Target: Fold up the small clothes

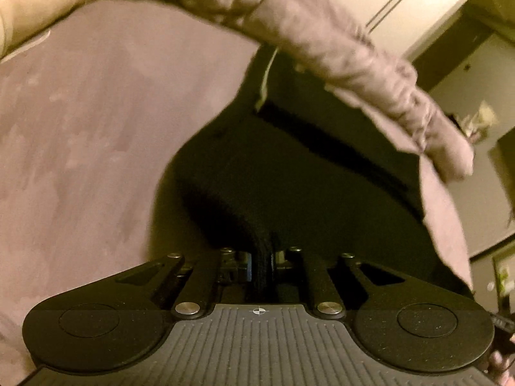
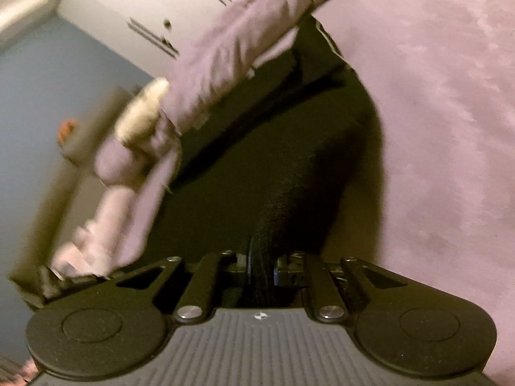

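Note:
A black garment (image 1: 273,173) hangs or stretches in front of both cameras over a mauve bedspread (image 1: 90,135). My left gripper (image 1: 262,265) is shut on a bunched edge of the black garment. My right gripper (image 2: 261,268) is shut on another bunched edge of the same garment (image 2: 273,167). The cloth runs away from each gripper, with a dark band and a pale seam near its far end. The fingertips are hidden in the fabric. Both views are blurred.
The mauve bedspread also shows in the right wrist view (image 2: 444,128). A rumpled mauve duvet roll (image 1: 354,64) lies along the bed's far edge, also in the right wrist view (image 2: 225,64). A white wardrobe (image 2: 128,6) and a blue wall (image 2: 38,103) stand beyond.

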Demonstrator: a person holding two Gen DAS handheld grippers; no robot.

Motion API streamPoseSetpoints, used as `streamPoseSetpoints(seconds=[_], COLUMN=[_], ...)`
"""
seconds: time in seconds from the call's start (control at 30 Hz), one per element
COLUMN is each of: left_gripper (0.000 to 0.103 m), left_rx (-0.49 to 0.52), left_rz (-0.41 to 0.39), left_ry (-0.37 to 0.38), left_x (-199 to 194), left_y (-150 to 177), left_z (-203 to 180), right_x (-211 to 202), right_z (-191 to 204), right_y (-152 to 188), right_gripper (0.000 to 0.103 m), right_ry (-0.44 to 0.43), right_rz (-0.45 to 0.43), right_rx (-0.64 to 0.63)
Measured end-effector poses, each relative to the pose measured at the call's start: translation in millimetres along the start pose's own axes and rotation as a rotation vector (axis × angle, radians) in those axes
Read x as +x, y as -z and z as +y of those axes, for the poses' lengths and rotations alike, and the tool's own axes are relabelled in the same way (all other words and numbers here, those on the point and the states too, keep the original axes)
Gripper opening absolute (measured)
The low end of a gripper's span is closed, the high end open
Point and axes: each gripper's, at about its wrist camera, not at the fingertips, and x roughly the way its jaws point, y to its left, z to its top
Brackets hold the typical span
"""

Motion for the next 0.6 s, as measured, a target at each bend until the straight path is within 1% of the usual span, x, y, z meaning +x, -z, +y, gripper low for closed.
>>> streamPoseSetpoints(seconds=[0.13, 0.23, 0.43, 0.6], left_gripper=[0.012, 0.012, 0.012, 0.012], left_rx=[0.015, 0.014, -0.032, -0.07], left_rz=[-0.055, -0.081, -0.124, -0.144], left_ry=[0.008, 0.0, 0.008, -0.009], left_x=[-3.4, -1.7, 1.1, 9.1], left_y=[-17.3, -27.0, -52.2, -74.5], left_z=[-12.9, -20.2, -21.0, -13.9], right_x=[8.8, 15.2, 22.9, 32.3], right_z=[12.6, 18.0, 24.8, 23.0], right_y=[-14.3, -25.9, -50.9, -75.5], right_gripper=[0.011, 0.011, 0.011, 0.011], right_ry=[-0.068, -0.086, -0.093, -0.067], right_rz=[-0.051, -0.078, -0.142, -0.183], right_rx=[0.024, 0.034, 0.036, 0.039])
